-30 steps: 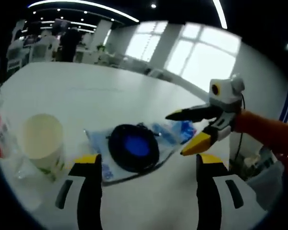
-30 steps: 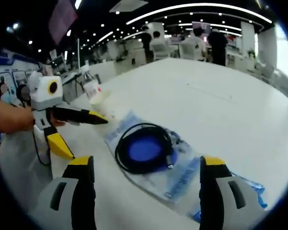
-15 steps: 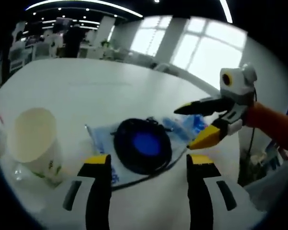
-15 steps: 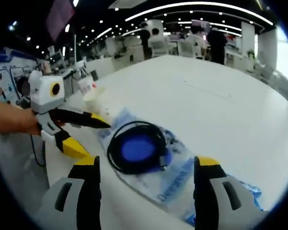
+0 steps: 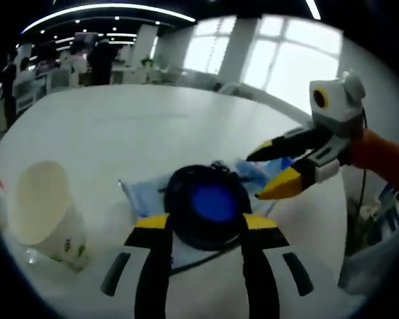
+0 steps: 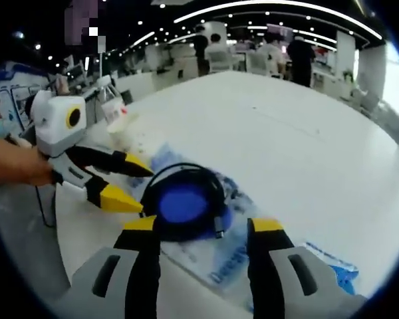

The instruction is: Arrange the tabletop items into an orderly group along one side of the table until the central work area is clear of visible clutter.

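Left gripper point(image 5: 203, 222) low and level in the left gripper view, yellow-tipped jaws parted, a gap between them. Right gripper point(image 6: 203, 226) likewise in the right gripper view, jaws parted. In the left gripper view, right gripper point(image 5: 263, 174) reaching in from the right, jaws spread, held on an orange sleeve point(image 5: 379, 156). In the right gripper view, left gripper point(image 6: 136, 186) entering from the left, jaws spread, gripped by a hand point(image 6: 16, 163).

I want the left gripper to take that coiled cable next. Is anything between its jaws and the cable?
Nothing visible: the left gripper is already at the coiled black cable on its plastic bag.
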The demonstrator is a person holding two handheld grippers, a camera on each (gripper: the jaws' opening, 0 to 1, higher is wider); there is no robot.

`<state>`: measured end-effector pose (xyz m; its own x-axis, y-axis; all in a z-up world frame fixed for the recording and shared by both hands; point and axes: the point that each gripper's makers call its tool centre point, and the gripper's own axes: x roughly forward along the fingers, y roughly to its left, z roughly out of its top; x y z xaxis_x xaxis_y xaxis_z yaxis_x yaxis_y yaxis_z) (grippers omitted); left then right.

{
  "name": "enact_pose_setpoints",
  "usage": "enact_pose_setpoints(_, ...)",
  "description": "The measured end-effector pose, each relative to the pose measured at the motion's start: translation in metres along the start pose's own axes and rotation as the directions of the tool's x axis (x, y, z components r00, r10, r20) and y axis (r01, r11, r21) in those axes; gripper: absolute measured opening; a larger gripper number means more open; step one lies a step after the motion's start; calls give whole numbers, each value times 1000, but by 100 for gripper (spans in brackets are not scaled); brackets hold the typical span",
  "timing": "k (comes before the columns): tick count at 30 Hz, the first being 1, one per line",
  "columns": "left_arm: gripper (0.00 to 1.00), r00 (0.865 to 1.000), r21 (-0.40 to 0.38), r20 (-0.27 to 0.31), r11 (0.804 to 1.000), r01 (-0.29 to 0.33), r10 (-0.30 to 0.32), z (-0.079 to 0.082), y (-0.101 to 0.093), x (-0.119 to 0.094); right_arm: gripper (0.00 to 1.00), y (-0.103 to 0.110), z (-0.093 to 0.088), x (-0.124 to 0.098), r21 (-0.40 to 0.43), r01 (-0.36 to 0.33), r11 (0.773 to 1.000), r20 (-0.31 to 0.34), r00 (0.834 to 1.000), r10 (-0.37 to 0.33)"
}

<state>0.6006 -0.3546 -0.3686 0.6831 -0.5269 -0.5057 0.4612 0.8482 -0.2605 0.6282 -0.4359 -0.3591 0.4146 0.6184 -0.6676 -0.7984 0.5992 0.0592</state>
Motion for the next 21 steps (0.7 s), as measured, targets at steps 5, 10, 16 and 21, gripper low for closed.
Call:
enact_pose_setpoints(5, 32, 1000, -9, -1, 1000, -23, 23, 1, 4, 3, 44, -2, -1, 4, 7, 5, 1000, -11, 1000, -5)
enact_pose_setpoints(10, 28, 1000, -22, -3, 999, -31, 31, 3, 4, 7, 39, -3, 2, 9, 24, 10, 1000, -7, 1000, -10)
enact_pose_setpoints(16, 25, 998, -11, -6, 998, -59, 59, 4, 8, 11, 34, -4, 4, 13, 44, 22, 999, -13, 1000, -21)
enact_pose_setpoints(21, 21, 996, -17, -18, 996, -86, 85, 1, 13, 14, 32, -6, 4, 17, 58, 35, 998, -18, 999, -34)
